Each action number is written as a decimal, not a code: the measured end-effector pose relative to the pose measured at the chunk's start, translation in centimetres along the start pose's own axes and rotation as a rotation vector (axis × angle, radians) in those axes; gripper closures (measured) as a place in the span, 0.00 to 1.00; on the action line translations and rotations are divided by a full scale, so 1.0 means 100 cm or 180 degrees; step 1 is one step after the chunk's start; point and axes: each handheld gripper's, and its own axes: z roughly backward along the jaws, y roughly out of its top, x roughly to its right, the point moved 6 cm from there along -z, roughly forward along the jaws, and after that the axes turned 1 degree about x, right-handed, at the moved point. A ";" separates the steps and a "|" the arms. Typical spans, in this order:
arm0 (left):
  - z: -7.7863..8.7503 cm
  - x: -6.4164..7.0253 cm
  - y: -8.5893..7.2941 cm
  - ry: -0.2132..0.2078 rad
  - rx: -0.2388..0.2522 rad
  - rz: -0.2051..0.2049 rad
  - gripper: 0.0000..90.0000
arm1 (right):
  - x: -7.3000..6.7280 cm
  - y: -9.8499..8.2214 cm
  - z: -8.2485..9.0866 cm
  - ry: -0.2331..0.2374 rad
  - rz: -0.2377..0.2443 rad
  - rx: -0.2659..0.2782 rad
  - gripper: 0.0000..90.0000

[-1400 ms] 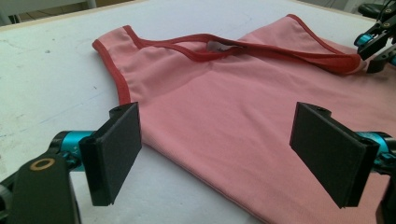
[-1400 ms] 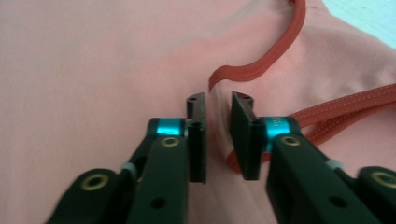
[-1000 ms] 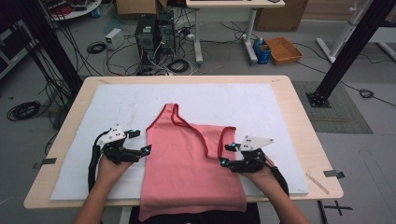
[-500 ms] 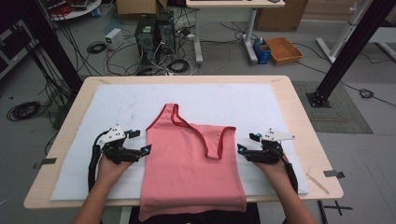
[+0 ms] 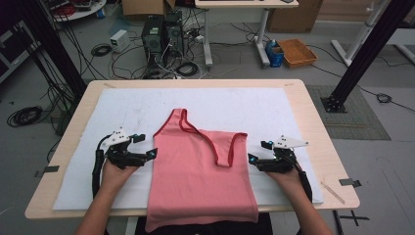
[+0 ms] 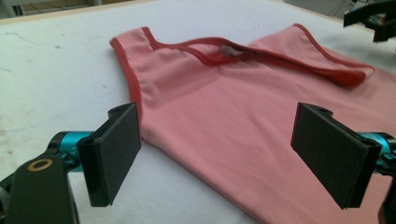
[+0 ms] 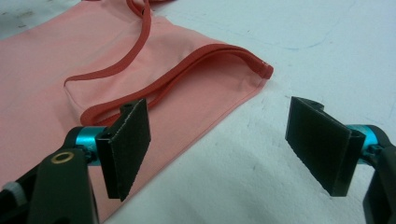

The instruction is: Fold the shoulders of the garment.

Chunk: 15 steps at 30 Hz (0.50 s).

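A pink tank top [image 5: 198,171] with red trim lies flat on the white mat [image 5: 254,105], its hem hanging over the table's front edge. My left gripper [image 5: 147,146] rests at the top's left edge, open; in the left gripper view its gripper [image 6: 219,158] frames the tank top [image 6: 233,107] with the pads apart from the cloth. My right gripper [image 5: 258,152] sits just right of the top, open. Its jaws have just been opening. In the right gripper view its gripper [image 7: 224,144] has bare mat between the pads, and the tank top [image 7: 56,88] with its red-trimmed strap [image 7: 219,53] lies to the left.
The wooden table [image 5: 320,147] carries the mat; a thin wooden stick [image 5: 332,192] lies near its front right corner. Beyond the far edge are computer towers [image 5: 159,34], floor cables and an orange tray [image 5: 296,51]. A black frame post [image 5: 359,54] stands at the right.
My right gripper has moved right, off the top's right edge, and its jaws have opened wide. The left gripper has stayed where it was.
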 end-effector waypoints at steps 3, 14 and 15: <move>-0.004 -0.005 0.016 0.0010 0.0029 0.0034 0.18 | 0.001 0.000 0.000 0.0023 -0.0048 -0.0005 0.24; -0.062 -0.029 0.047 -0.0015 -0.0302 0.0179 0.18 | 0.003 0.000 -0.001 0.0065 -0.0130 -0.0040 0.24; -0.067 -0.033 0.049 0.0006 -0.0332 0.0182 0.18 | 0.004 0.000 -0.001 0.0061 -0.0131 -0.0036 0.24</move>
